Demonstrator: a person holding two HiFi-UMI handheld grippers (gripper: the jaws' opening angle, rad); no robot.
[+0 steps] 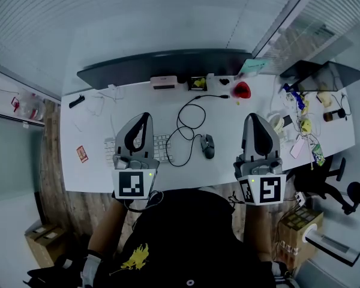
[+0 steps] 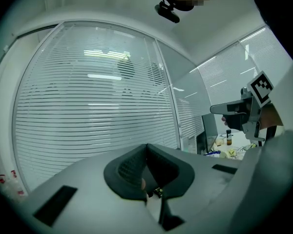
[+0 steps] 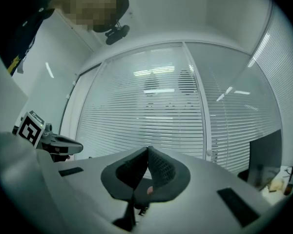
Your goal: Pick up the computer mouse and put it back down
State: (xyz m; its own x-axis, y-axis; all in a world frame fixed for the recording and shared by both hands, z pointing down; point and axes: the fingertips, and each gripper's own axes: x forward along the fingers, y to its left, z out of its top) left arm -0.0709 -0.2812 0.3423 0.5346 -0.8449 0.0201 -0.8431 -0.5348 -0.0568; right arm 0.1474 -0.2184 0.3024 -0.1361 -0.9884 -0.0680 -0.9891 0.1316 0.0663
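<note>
The left gripper [image 1: 146, 115] and the right gripper [image 1: 252, 116] are held level in the lower half of the frame, each with its jaws pressed together on nothing. The wired computer mouse [image 1: 207, 145] is seen lying on the white desk [image 1: 96, 161] between them, just right of the keyboard [image 1: 162, 144], untouched.

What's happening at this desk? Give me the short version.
A person at the white desk holds a gripper in each hand. The left gripper and right gripper are both shut and empty, held level above the desk. The computer mouse lies untouched on the desk between them, right of the keyboard, its cable looped behind it.
</note>
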